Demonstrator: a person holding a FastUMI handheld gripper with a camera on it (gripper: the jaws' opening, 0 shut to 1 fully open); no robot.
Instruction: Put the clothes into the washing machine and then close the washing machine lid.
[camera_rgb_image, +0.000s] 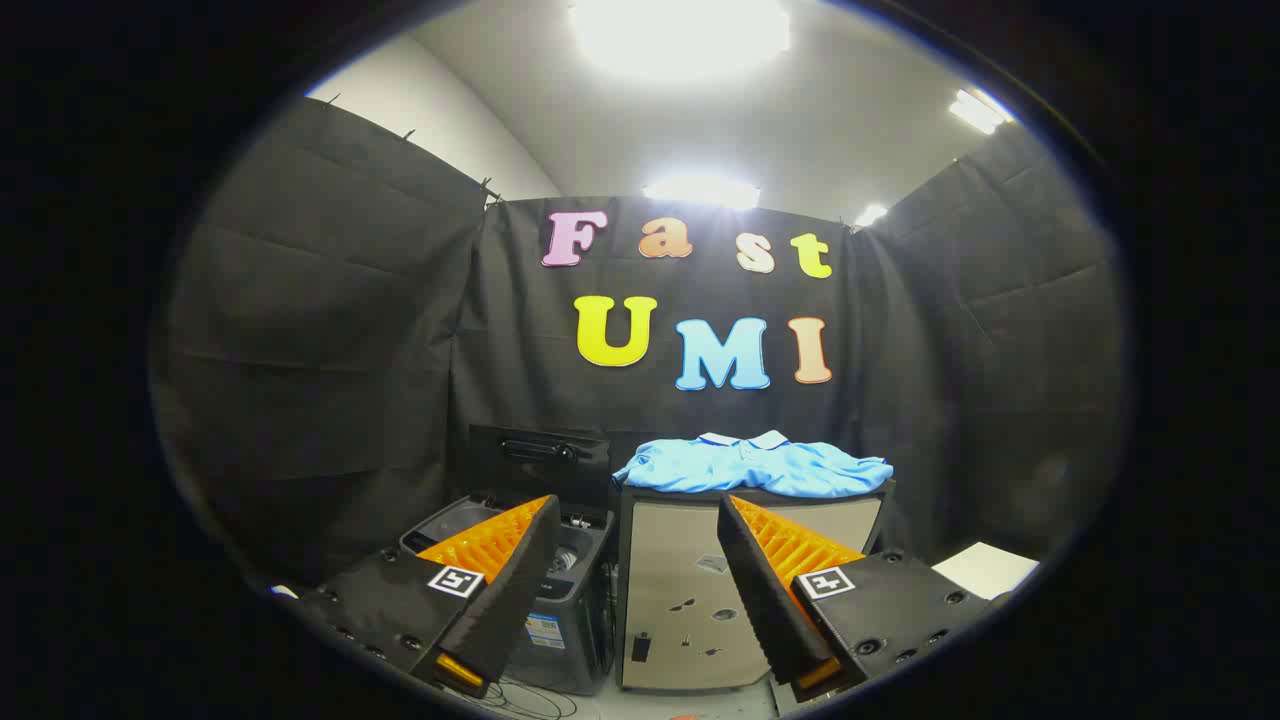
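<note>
The gripper (637, 520) is spread apart, holding nothing. Beyond it, a blue shirt (755, 465) lies flat across the top of a beige cabinet (690, 600), reaching both side edges. The washing machine (560, 580) stands just beside the cabinet's left side, lid (540, 455) raised upright.

Hand-held gripper (637, 510) bears square black-and-white markers, screws.
</note>
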